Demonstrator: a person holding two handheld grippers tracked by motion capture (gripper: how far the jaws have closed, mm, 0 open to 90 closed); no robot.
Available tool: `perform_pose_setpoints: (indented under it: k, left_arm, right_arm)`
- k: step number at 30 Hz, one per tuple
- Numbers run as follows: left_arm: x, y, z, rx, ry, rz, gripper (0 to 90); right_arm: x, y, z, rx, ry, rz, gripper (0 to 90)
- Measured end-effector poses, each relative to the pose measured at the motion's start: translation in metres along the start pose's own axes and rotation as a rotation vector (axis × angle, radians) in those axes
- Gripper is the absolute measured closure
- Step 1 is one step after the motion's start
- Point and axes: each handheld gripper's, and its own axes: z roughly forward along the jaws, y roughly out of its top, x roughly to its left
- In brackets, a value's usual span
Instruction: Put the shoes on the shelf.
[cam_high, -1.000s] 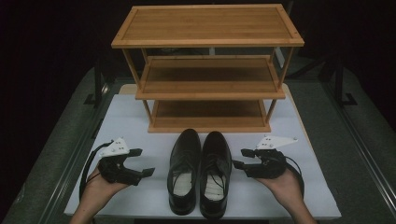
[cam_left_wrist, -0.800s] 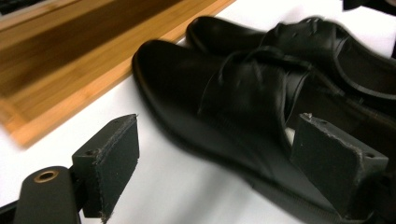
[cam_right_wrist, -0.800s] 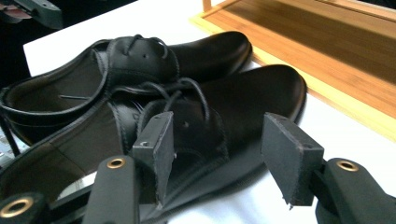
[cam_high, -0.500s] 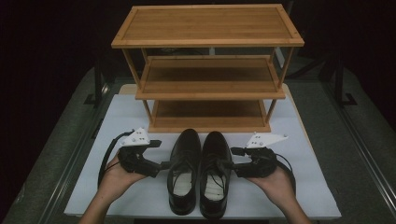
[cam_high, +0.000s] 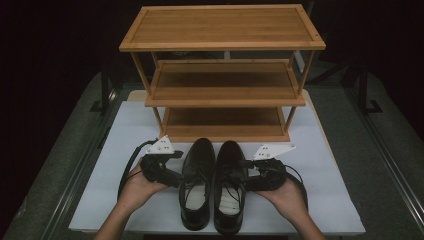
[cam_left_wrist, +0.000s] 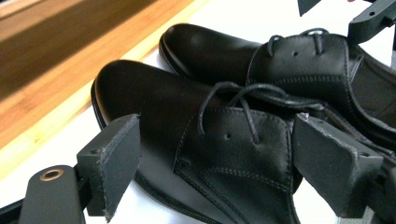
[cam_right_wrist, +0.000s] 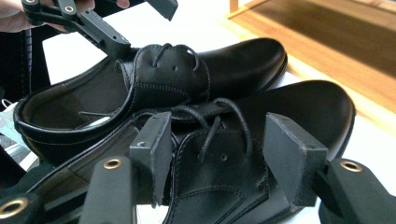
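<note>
Both hands have closed in from the mat's sides — the left gripper now flanks the left shoe, the right gripper the right shoe, jaws apart, unclamped. The pair sits near the white mat's front edge, before the bamboo rack.

Recording studio or lab: dark surround, white-topped table, metal stands, bamboo shoe rack as prop.
</note>
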Motion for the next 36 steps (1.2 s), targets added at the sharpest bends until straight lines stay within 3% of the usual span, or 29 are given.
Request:
perform_pose_setpoints:
  k: [6, 10, 13, 16, 21, 25, 36]
  left_arm:
    - [-0.005, -0.002, 0.006, 0.020, -0.024, 0.034, 24.5]
    - [-0.011, -0.004, 0.008, 0.014, -0.079, 0.061, 45.3]
    - [-0.016, -0.005, 0.007, 0.024, -0.047, 0.103, 56.6]
    - [-0.017, -0.004, 0.007, 0.032, -0.052, 0.093, 63.6]
    - [-0.023, -0.002, 0.005, 0.059, -0.034, 0.098, 82.0]
    - [-0.023, -0.001, 0.005, 0.070, -0.032, 0.080, 86.5]
    - [-0.031, 0.002, -0.001, 0.049, 0.055, 0.070, 87.2]
  right_arm:
    - [0.002, -0.005, 0.007, 0.026, -0.007, 0.000, 44.2]
    - [0.004, -0.010, 0.010, 0.041, -0.013, -0.012, 49.3]
    - [0.007, -0.011, 0.011, 0.037, 0.004, -0.016, 57.9]
    - [0.008, -0.011, 0.012, 0.045, 0.011, -0.010, 63.2]
    - [0.011, -0.012, 0.009, 0.039, 0.011, -0.022, 80.0]
    - [0.012, -0.013, 0.010, 0.041, 0.004, -0.027, 85.9]
    - [0.014, -0.012, 0.004, 0.014, -0.034, -0.021, 86.8]
